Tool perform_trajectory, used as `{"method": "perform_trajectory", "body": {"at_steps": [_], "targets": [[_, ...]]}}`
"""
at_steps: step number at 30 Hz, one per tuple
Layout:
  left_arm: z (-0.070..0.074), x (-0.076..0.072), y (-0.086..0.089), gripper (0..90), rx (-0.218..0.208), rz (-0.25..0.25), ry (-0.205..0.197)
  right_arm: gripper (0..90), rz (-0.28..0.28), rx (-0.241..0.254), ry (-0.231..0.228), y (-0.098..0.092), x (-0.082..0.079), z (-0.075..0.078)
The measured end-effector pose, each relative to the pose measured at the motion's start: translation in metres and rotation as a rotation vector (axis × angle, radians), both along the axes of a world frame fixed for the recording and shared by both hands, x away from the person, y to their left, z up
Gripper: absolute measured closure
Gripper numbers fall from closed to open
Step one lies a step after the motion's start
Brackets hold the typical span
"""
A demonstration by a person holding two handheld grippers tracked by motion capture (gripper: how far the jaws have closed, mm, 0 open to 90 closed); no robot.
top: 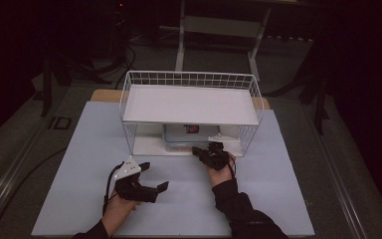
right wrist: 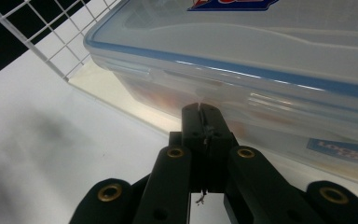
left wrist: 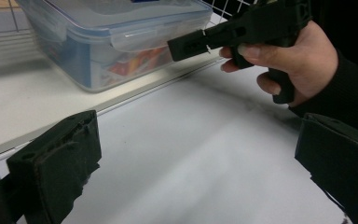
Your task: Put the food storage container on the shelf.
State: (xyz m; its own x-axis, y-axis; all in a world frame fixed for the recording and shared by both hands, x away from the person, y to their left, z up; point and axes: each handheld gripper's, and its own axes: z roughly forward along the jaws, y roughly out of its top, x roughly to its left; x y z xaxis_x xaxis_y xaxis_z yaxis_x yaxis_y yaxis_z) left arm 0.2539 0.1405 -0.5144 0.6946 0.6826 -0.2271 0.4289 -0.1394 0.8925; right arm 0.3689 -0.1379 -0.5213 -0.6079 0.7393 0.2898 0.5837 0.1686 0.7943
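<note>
As right tongs [right wrist: 200,112] meet container [right wrist: 261,56]

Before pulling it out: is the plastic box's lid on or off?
On. The lid lies flat on the plastic box, its blue seal line running along the rim.

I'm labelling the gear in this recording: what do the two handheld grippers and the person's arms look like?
Both grippers are black, each with two blocky jaws. The left gripper carries a pale grey three-cornered plate on top and trails a black cable. The right gripper shows brass-coloured rivets on its black linkage arms. The person wears dark long sleeves; both hands are bare.
</note>
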Motion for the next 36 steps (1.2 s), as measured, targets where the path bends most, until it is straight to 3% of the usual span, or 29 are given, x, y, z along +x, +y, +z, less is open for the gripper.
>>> {"method": "perform_trajectory", "body": {"at_steps": [12, 21, 25, 29, 32, 34, 36], "targets": [[0.000, 0.000, 0.000, 0.4, 0.002, -0.003, 0.006, 88.7, -0.008, 0.007, -0.011, 0.009, 0.015, 0.001], [0.000, -0.002, -0.003, 0.4, 0.018, -0.018, -0.001, 80.0, 0.028, 0.003, 0.001, 0.016, 0.007, 0.000], [0.002, -0.003, -0.004, 0.4, 0.019, -0.028, -0.007, 66.1, 0.056, -0.001, -0.012, 0.013, -0.005, -0.001], [0.005, -0.005, -0.005, 0.4, 0.010, -0.044, -0.017, 45.2, 0.101, -0.029, -0.082, 0.009, -0.022, 0.002], [0.007, -0.006, -0.006, 0.4, 0.005, -0.068, -0.023, 30.9, 0.118, 0.003, -0.101, 0.002, -0.033, 0.005], [0.009, -0.006, -0.006, 0.4, 0.004, -0.080, -0.026, 21.1, 0.159, 0.028, -0.093, -0.003, -0.038, 0.008], [0.010, -0.006, -0.006, 0.4, 0.004, -0.093, -0.023, 17.0, 0.166, 0.047, -0.098, -0.008, -0.044, 0.011]]}}
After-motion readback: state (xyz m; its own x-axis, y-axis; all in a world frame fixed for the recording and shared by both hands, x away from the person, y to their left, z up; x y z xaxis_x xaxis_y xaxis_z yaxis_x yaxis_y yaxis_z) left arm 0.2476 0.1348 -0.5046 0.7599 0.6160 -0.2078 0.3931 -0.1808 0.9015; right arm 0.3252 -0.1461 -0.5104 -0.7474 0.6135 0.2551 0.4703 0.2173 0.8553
